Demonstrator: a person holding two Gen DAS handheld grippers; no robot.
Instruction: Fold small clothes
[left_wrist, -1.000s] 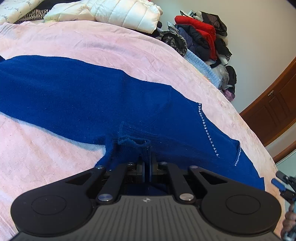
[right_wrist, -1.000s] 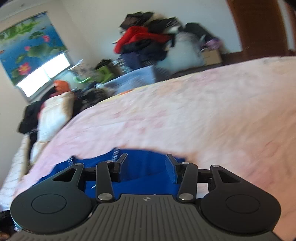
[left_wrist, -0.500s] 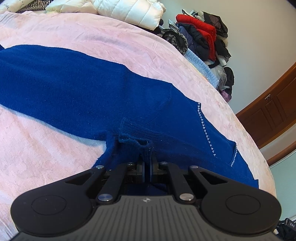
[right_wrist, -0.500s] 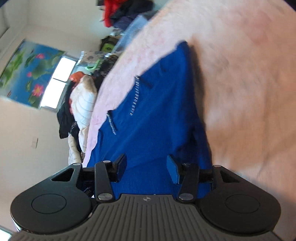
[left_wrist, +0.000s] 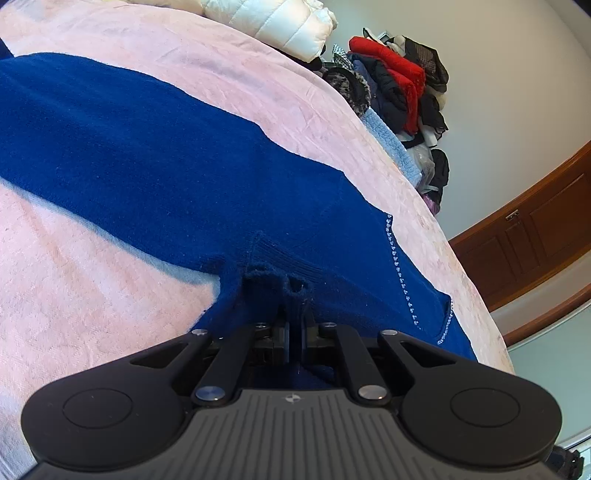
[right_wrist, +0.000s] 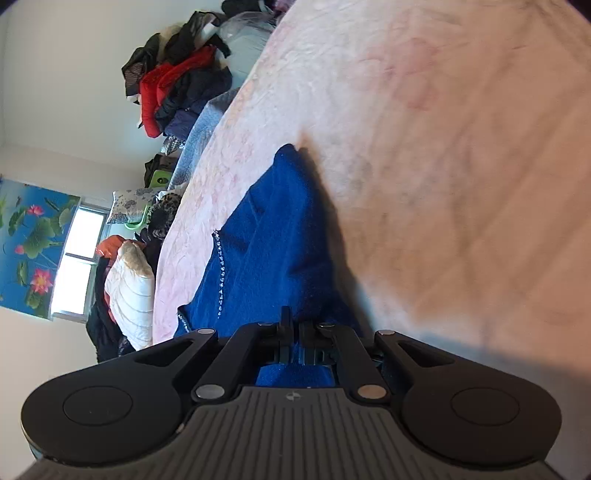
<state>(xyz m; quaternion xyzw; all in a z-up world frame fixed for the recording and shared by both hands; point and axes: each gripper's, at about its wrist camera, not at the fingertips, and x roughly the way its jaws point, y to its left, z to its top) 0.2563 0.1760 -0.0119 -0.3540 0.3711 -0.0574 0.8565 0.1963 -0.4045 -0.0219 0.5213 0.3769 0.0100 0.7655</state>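
A dark blue knit sweater (left_wrist: 177, 162) with rows of small rhinestones lies spread on a pink bedspread (left_wrist: 92, 288). My left gripper (left_wrist: 294, 325) is shut on a bunched ribbed edge of the sweater near its lower middle. In the right wrist view the same sweater (right_wrist: 280, 236) rises in a fold from the bed. My right gripper (right_wrist: 294, 332) is shut on its near blue edge.
A white puffer jacket (left_wrist: 280, 22) lies at the bed's far edge. A heap of red and dark clothes (left_wrist: 399, 85) stands against the wall beyond the bed. A brown wooden cabinet (left_wrist: 524, 240) is at the right. A window (right_wrist: 77, 258) shows in the right wrist view.
My right gripper has closed from open onto the sweater's edge and rolled sideways. My left gripper stays shut on the sweater, and the view has shifted slightly closer.
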